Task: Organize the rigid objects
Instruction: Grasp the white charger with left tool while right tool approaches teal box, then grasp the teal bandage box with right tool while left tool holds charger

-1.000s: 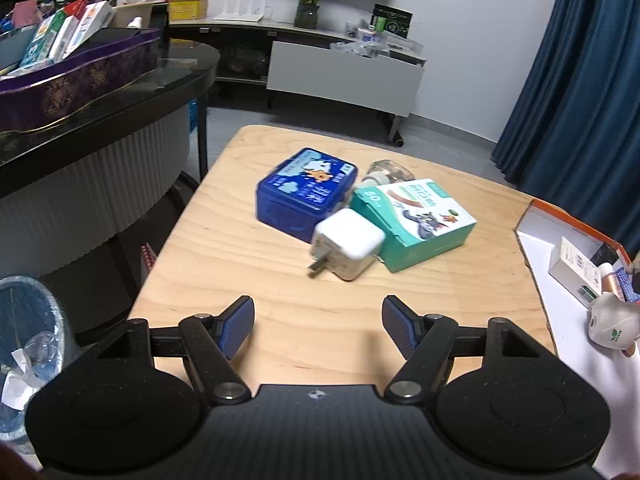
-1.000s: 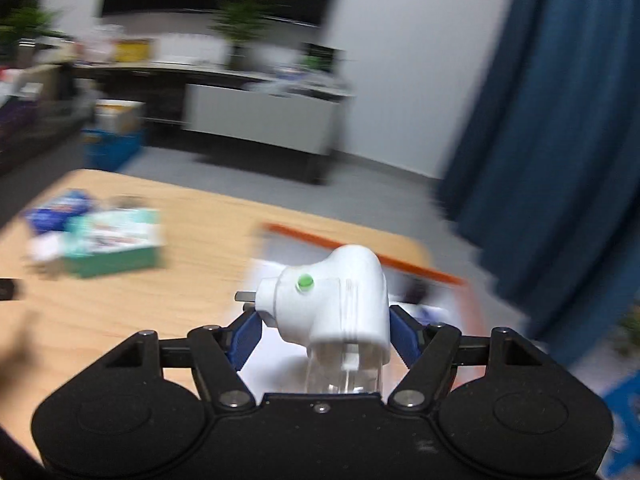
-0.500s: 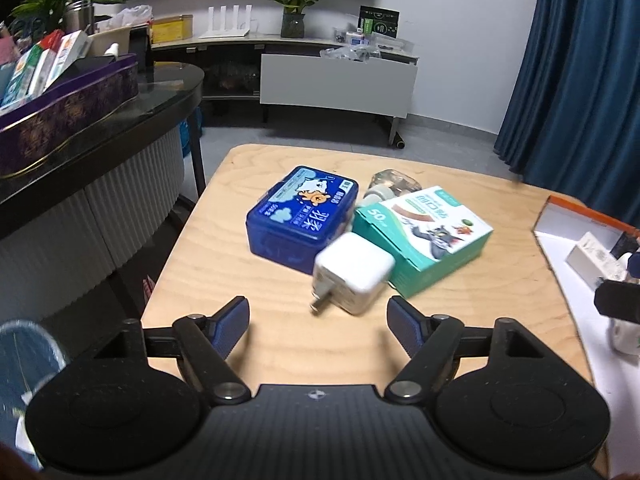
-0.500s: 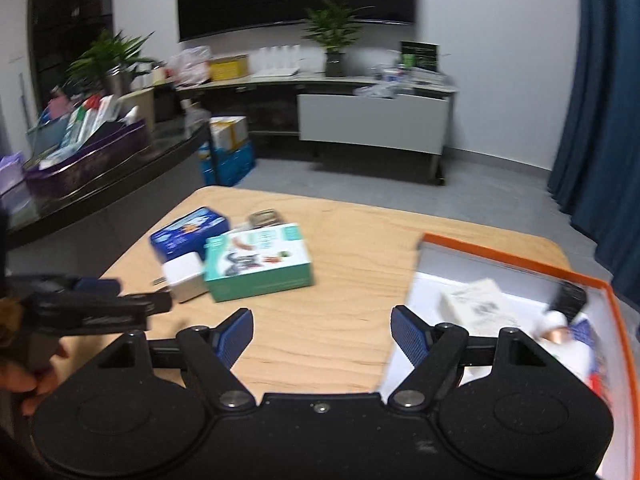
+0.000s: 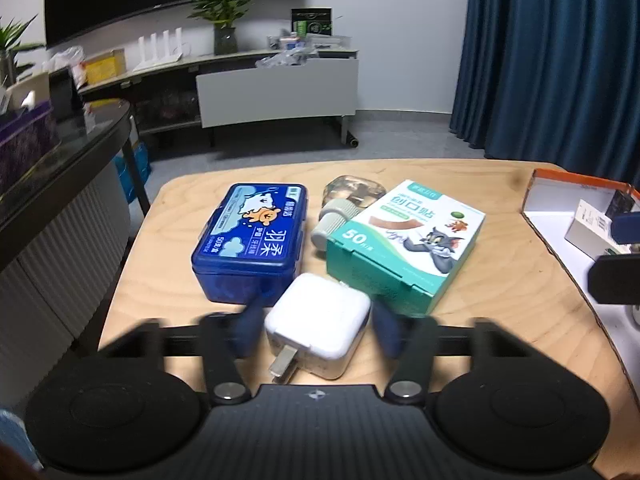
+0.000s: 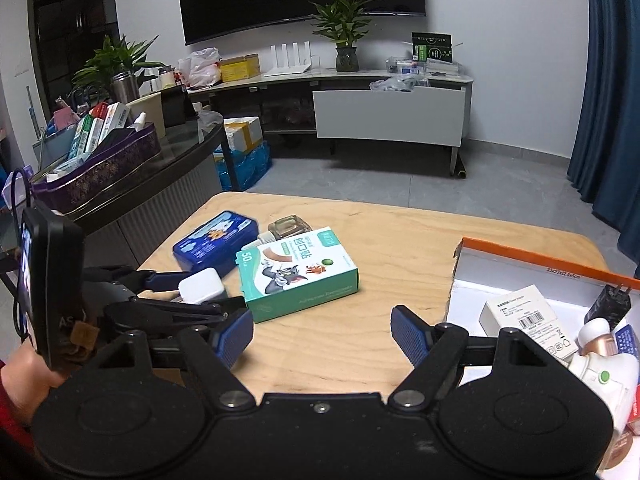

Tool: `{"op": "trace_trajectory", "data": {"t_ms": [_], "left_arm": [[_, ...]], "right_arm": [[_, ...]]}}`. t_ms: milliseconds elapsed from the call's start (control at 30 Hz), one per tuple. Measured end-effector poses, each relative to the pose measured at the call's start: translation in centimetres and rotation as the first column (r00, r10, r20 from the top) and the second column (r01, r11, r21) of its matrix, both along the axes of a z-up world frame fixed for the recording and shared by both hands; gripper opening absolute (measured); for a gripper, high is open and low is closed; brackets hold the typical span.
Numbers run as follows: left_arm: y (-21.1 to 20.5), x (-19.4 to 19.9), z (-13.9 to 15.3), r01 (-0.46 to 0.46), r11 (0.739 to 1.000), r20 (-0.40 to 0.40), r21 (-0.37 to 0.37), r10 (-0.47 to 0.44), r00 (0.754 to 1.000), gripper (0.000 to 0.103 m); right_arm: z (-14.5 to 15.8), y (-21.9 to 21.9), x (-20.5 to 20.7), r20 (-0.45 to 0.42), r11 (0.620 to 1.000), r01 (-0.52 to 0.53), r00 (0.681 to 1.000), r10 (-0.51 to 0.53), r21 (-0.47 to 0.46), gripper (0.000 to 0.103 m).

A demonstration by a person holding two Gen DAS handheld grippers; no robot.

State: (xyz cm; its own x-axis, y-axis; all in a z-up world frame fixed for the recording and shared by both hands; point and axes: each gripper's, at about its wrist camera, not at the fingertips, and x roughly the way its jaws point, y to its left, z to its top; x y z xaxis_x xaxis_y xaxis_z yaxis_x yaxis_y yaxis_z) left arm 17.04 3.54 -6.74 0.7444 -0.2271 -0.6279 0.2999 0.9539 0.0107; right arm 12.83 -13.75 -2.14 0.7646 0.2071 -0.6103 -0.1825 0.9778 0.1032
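Note:
A white charger cube (image 5: 318, 322) lies on the wooden table (image 5: 500, 280), prongs toward me. My left gripper (image 5: 316, 328) straddles it with its jaws closing and the blurred pads against its two sides; the right wrist view shows that same grip (image 6: 200, 290). Behind the charger sit a blue tin (image 5: 252, 236), a green plaster box (image 5: 404, 240) and a clear bottle with a grey cap (image 5: 344, 208). My right gripper (image 6: 322, 332) hangs open over bare table with nothing between its fingers. A white plug-in device with a green dot (image 6: 600, 372) lies in the orange-rimmed box (image 6: 540, 264).
The orange-rimmed box at the table's right end also holds a white carton (image 6: 524, 316) and a black adapter (image 6: 608, 304). A dark counter with a purple tray of packets (image 6: 100, 168) stands left of the table. A hand in a red sleeve (image 6: 20, 376) holds the left gripper.
My left gripper moved forward over the charger and its jaws drew in against it. The right gripper let go of the white plug-in device, which now lies in the box, and swung toward the table.

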Motion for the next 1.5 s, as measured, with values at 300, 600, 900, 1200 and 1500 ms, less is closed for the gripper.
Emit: {"op": "trace_trajectory", "data": {"t_ms": [300, 600, 900, 1200, 1500], "left_arm": [[0.9, -2.5, 1.1, -0.106, 0.992, -0.057, -0.063, 0.102, 0.993, 0.042], [2.4, -5.1, 2.0, -0.196, 0.972, -0.073, -0.127, 0.188, 0.980, 0.042], [3.2, -5.2, 2.3, -0.196, 0.969, -0.049, -0.153, 0.191, 0.980, 0.042], [2.4, -5.3, 2.1, -0.174, 0.973, -0.040, -0.152, 0.169, 0.985, 0.042], [2.8, -5.3, 2.1, -0.189, 0.968, -0.036, -0.167, 0.185, 0.982, 0.042]], "right_arm": [[-1.1, 0.8, 3.8, -0.092, 0.991, 0.059, 0.995, -0.048, 0.121, 0.091], [-1.1, 5.5, 11.2, -0.080, 0.987, 0.159, 0.984, -0.157, 0.019, 0.092], [-3.9, 5.9, 10.5, -0.120, 0.969, 0.132, 0.980, -0.159, -0.210, 0.094], [-2.6, -0.5, 4.3, -0.118, 0.941, 0.339, 0.934, -0.338, -0.014, 0.100], [-3.5, 1.9, 5.4, -0.335, 0.822, 0.551, 0.809, -0.483, 0.146, 0.102]]}}
